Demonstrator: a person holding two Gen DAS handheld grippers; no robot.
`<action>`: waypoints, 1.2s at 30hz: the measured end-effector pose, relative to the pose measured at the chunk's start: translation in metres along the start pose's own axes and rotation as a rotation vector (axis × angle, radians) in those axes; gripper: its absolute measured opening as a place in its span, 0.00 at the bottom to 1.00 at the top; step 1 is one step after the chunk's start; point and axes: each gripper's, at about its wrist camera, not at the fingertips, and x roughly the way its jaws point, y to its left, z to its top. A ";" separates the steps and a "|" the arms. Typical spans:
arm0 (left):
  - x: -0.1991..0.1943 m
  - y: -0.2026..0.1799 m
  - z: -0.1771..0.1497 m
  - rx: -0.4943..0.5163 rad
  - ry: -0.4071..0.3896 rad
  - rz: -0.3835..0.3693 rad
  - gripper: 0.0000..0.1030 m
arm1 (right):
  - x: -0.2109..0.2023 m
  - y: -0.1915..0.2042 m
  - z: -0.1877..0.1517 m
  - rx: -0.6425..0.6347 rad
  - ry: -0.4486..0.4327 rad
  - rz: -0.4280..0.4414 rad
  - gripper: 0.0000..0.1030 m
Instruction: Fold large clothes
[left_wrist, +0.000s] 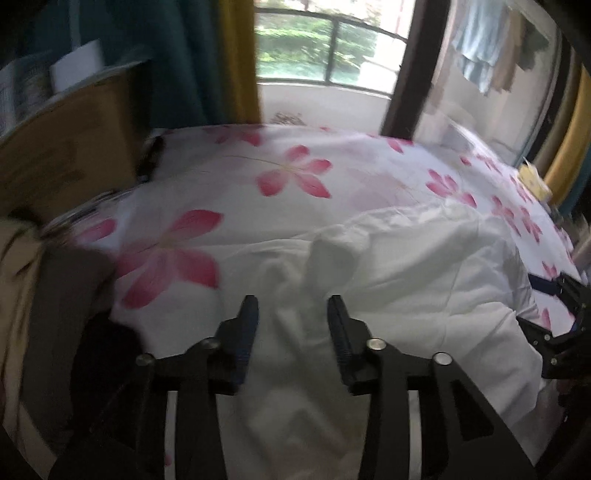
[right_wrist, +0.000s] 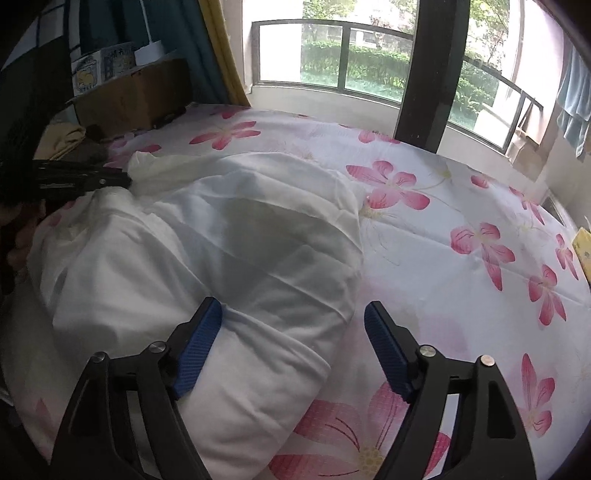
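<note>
We find a white garment (right_wrist: 229, 240) lying bunched and partly folded on a bed whose sheet (right_wrist: 461, 206) is white with large pink flowers; the garment occupies the near left of the bed in the right wrist view and the near middle and right in the left wrist view, its nearest fold forming a thick rounded roll. The left gripper (left_wrist: 291, 325) hangs over the garment with its jaws partly apart; white cloth rises between them, but we see no pad pressing on it, and the frame is blurred there; in the right wrist view the same gripper (right_wrist: 127, 181) shows at the far left with its tip against a raised bunch of the cloth, and we cannot tell from that side whether it pinches. The right gripper (right_wrist: 293, 332) stands with its jaws wide apart; the left blue pad (right_wrist: 199, 343) lies against the near roll of the garment, the right pad stands clear over the sheet, and nothing is clamped. A cardboard box (right_wrist: 140, 92) stands at the far left of the bed; a window (right_wrist: 332, 55) with a dark railing runs behind; pale blue laundry (left_wrist: 476, 55) hangs at the far right.
</note>
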 end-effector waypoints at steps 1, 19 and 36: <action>-0.005 0.006 -0.003 -0.023 -0.004 0.003 0.42 | 0.000 0.000 0.000 0.003 0.000 -0.002 0.79; -0.016 0.027 -0.054 -0.243 0.028 -0.174 0.75 | -0.048 -0.025 0.000 0.054 -0.072 -0.037 0.79; 0.024 -0.032 -0.037 -0.326 0.068 -0.600 0.84 | -0.006 -0.016 -0.005 0.058 0.014 -0.023 0.79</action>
